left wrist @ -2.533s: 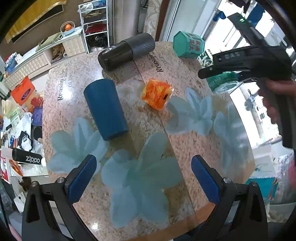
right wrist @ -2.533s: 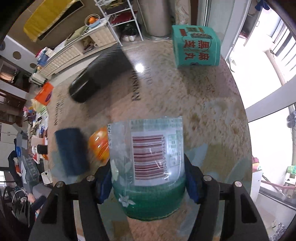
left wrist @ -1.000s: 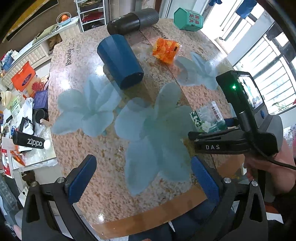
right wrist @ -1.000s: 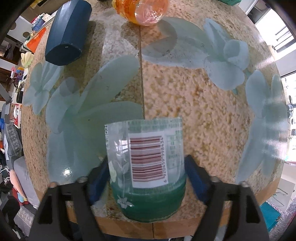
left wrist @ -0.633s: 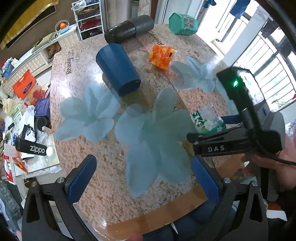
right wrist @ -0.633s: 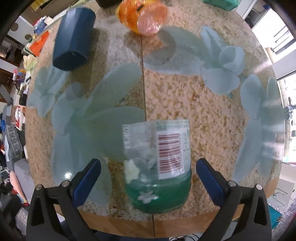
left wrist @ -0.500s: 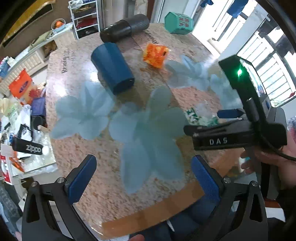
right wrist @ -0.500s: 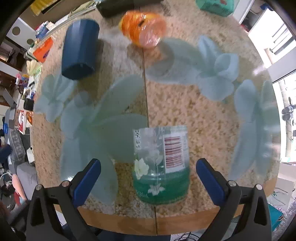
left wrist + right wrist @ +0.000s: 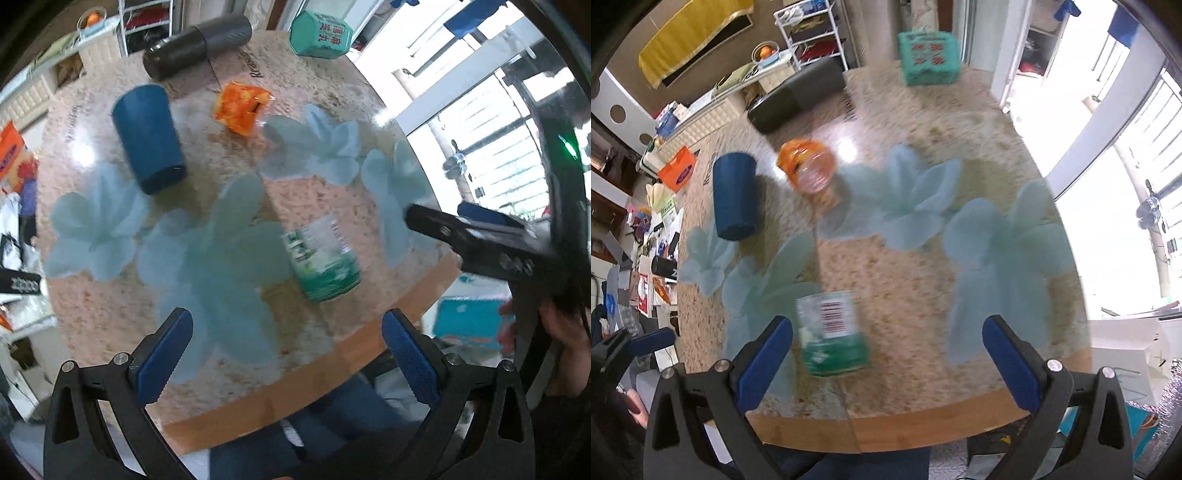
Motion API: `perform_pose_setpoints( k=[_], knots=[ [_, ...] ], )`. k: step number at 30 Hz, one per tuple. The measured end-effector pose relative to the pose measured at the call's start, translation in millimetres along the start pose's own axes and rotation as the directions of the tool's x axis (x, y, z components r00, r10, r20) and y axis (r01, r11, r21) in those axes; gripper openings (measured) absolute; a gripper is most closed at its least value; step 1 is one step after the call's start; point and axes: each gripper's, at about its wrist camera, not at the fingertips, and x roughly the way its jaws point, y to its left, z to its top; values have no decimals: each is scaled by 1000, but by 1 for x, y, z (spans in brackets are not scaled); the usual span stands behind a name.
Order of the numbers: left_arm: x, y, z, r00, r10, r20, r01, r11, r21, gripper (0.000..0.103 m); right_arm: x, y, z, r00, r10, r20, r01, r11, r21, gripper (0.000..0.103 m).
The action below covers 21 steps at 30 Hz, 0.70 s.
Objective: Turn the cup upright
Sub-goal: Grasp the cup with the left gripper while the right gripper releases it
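A clear plastic cup with a green base and a barcode label [image 9: 321,258] stands on the round table near its front edge; it also shows in the right wrist view [image 9: 831,334]. My right gripper [image 9: 886,354] is open and empty, pulled back from the cup, which sits left of its middle. It shows from the side in the left wrist view [image 9: 461,225]. My left gripper [image 9: 286,350] is open and empty above the table's front edge, with the cup ahead and a little to the right.
A dark blue cup [image 9: 149,138] stands mouth down at the left. An orange snack packet [image 9: 242,107], a black cylinder [image 9: 192,46] lying down and a green box [image 9: 319,33] are further back. The table [image 9: 240,391] has a wooden rim.
My right gripper opened and let go of the green-based cup, leaving it standing on the table, then drew back and up. My left gripper stayed open and shifted a little.
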Motion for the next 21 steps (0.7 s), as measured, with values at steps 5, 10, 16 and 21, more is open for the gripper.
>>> perform_pose_setpoints(
  k=[5,10,16,21],
  knots=[
    [22,-16,20,999,22,-30,-24,996,-88,103,-13,-38,0,1000,19,-1,-19,1000,7,103],
    [54,-31,36,995,56,-78,-67,988,-140,103,-18,-68,10,998,57,-20,-57,998,-17,103],
    [93,-38,45,980,125,-156,-153,971,-183,103,-11,-92,26,995,89,-50,-92,994,-52,103],
    [125,-28,48,957,161,-241,-217,949,-228,103,-3,-97,32,988,136,-72,-142,986,-89,103]
  ],
)
